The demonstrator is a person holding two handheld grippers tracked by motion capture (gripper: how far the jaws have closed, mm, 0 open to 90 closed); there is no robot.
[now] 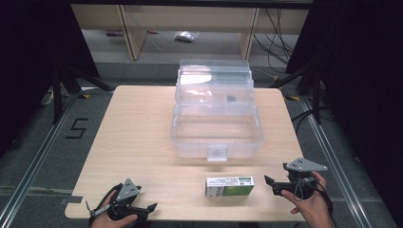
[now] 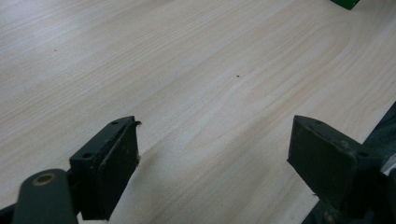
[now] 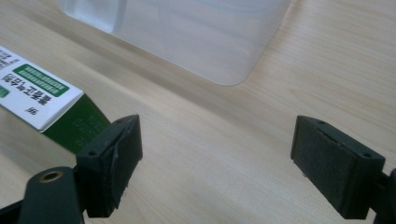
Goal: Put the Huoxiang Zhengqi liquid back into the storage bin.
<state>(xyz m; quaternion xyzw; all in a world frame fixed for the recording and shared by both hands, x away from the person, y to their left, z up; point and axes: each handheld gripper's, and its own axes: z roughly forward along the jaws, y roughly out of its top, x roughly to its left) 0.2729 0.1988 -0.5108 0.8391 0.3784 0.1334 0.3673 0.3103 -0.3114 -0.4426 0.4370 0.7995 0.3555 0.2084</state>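
A white and green carton (image 1: 230, 186) lies flat near the table's front edge, just in front of a clear plastic storage box (image 1: 216, 116) with its lid up. My right gripper (image 1: 272, 185) is held just right of the carton, jaws wide open and apart from it. In the right gripper view the carton's end (image 3: 44, 100) lies beside the left pad (image 3: 114, 161), with bare wood between the jaws (image 3: 217, 163). My left gripper (image 1: 149, 210) rests at the front left corner, open over bare wood (image 2: 212, 156).
The wooden table (image 1: 138, 133) has free room on its left half. The box's latch tab (image 1: 216, 153) faces the carton. Beyond the table are wooden shelf legs (image 1: 130, 33) and cables on the floor. A green corner of the carton (image 2: 346, 3) shows in the left gripper view.
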